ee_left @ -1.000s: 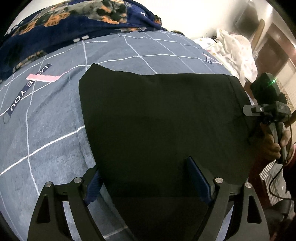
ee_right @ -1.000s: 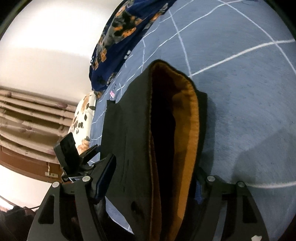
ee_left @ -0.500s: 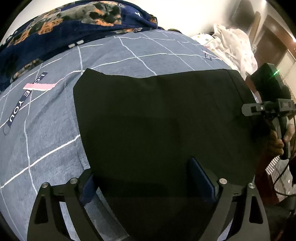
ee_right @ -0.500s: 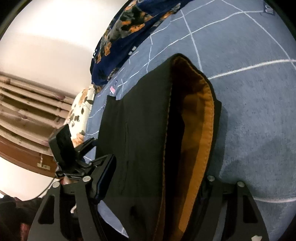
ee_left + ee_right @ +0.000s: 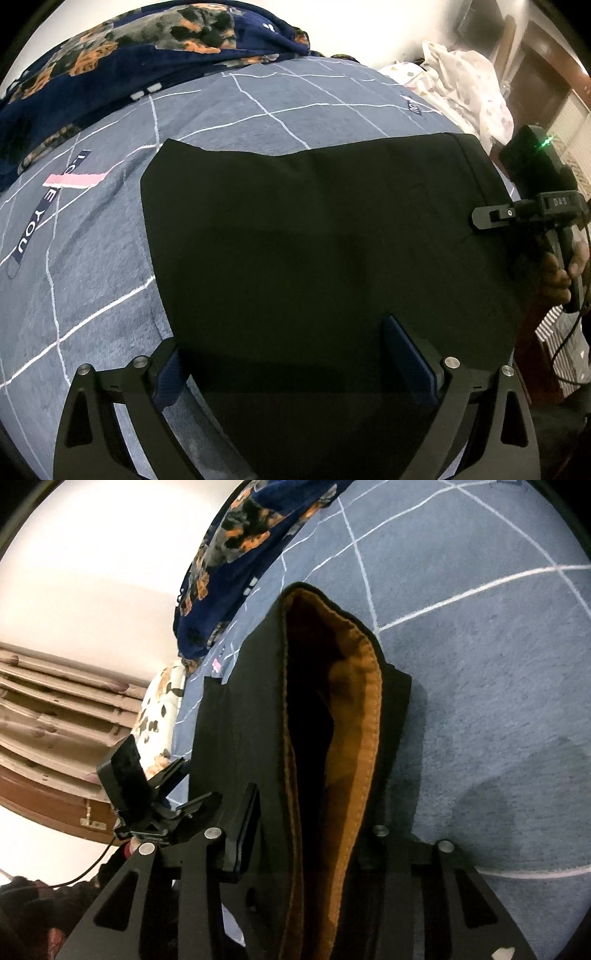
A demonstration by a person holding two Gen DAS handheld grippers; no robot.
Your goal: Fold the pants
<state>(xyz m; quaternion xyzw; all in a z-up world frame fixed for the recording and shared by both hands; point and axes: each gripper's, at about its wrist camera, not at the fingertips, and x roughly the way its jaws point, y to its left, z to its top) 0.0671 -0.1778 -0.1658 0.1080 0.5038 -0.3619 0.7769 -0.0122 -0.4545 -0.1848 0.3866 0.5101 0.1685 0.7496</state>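
Note:
Black pants point(image 5: 314, 240) lie folded flat on the bed. My left gripper point(image 5: 288, 369) hovers over their near edge, jaws wide and still opening, blue pads point(image 5: 406, 354) clear of the cloth. My right gripper point(image 5: 310, 834) straddles the gaping waistband, whose orange lining point(image 5: 354, 701) faces up. Its jaws are closing with the waistband between them; the left pad point(image 5: 245, 830) stands at the black outer cloth and the right finger is hidden behind the fabric. In the left wrist view the right gripper point(image 5: 484, 216) reaches the pants' right edge, held by a hand point(image 5: 557, 277).
The bedsheet point(image 5: 74, 258) is grey-blue with white grid lines. A dark blue floral blanket point(image 5: 129, 48) is heaped along the far side. A white spotted cloth point(image 5: 469, 81) lies at the far right. A floral pillow point(image 5: 159, 709) and wooden slats point(image 5: 55, 720) lie beyond the bed.
The right gripper's left finger has come inward toward the waistband. The left gripper's fingers have spread a little wider. Neither hand has shifted much, and the pants lie as before.

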